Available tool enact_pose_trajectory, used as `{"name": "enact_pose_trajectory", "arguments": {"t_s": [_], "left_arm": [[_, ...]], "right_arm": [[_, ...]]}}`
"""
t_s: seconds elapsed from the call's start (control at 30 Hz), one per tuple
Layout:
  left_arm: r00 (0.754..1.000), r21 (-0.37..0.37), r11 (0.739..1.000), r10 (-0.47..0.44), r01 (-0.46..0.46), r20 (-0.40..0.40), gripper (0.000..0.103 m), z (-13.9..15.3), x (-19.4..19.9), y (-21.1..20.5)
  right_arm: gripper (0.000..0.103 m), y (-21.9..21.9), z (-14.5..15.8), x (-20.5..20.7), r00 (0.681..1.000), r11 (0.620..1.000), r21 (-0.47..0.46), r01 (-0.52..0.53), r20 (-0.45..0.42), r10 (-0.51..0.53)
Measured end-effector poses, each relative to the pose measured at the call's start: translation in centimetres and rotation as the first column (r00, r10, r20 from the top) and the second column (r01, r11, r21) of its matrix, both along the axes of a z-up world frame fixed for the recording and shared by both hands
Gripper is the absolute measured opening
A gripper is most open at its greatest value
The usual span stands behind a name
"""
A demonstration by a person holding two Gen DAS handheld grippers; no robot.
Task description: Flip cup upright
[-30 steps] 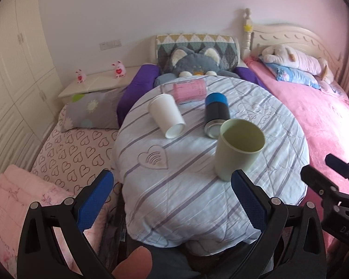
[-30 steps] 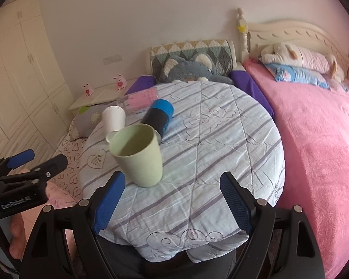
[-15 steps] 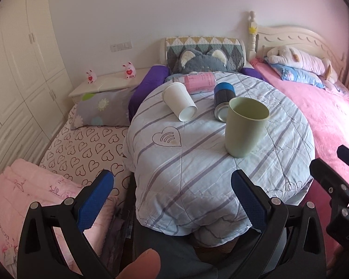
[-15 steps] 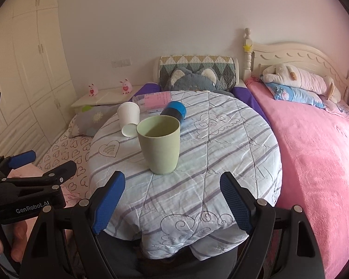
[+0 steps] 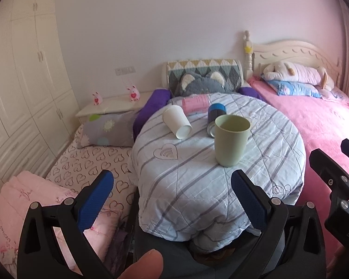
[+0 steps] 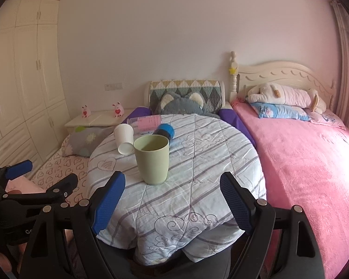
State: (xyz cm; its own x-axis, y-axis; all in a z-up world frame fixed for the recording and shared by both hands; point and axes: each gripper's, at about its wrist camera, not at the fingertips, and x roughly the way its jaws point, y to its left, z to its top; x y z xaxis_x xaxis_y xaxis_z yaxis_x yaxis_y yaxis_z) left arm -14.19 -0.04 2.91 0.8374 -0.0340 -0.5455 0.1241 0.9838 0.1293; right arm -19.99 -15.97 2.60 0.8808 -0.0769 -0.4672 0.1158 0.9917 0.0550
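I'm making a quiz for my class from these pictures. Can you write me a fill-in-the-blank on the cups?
1. The green cup stands ____ on the round table.
2. The white paper cup lies on its ____.
3. Both tongs, left and right, are ____ and hold nothing.

Missing words: upright; side; open

- One green cup (image 5: 231,140), upright, table centre.
- One white paper cup (image 5: 176,121), on its side at 11 o'clock.
- One blue-capped black can (image 5: 216,119), lying at 12 o'clock.
- One pink container (image 5: 196,100), lying at 12 o'clock, farther back.
- Two pink figurines (image 5: 133,94).
- Two grippers (image 5: 171,196).
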Motion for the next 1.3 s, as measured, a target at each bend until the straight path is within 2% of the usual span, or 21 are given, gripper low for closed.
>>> {"name": "enact_pose_trajectory", "arguments": {"t_s": [0.3, 1.3], "left_arm": [[0.998, -0.01, 1.0, 0.008, -0.008, 0.057, 0.102, 1.0, -1.9, 0.2], [0.999, -0.02, 1.0, 0.009, -0.008, 0.043, 0.102, 0.8, -2.1, 0.7]], "right_arm": [[0.085, -0.1, 0.3, -0.6, 1.0, 1.0, 0.004, -0.002, 0.007, 0.002], [0.085, 0.4, 0.1, -0.7, 1.0, 1.0, 0.007, -0.026, -0.005, 0.026]]}}
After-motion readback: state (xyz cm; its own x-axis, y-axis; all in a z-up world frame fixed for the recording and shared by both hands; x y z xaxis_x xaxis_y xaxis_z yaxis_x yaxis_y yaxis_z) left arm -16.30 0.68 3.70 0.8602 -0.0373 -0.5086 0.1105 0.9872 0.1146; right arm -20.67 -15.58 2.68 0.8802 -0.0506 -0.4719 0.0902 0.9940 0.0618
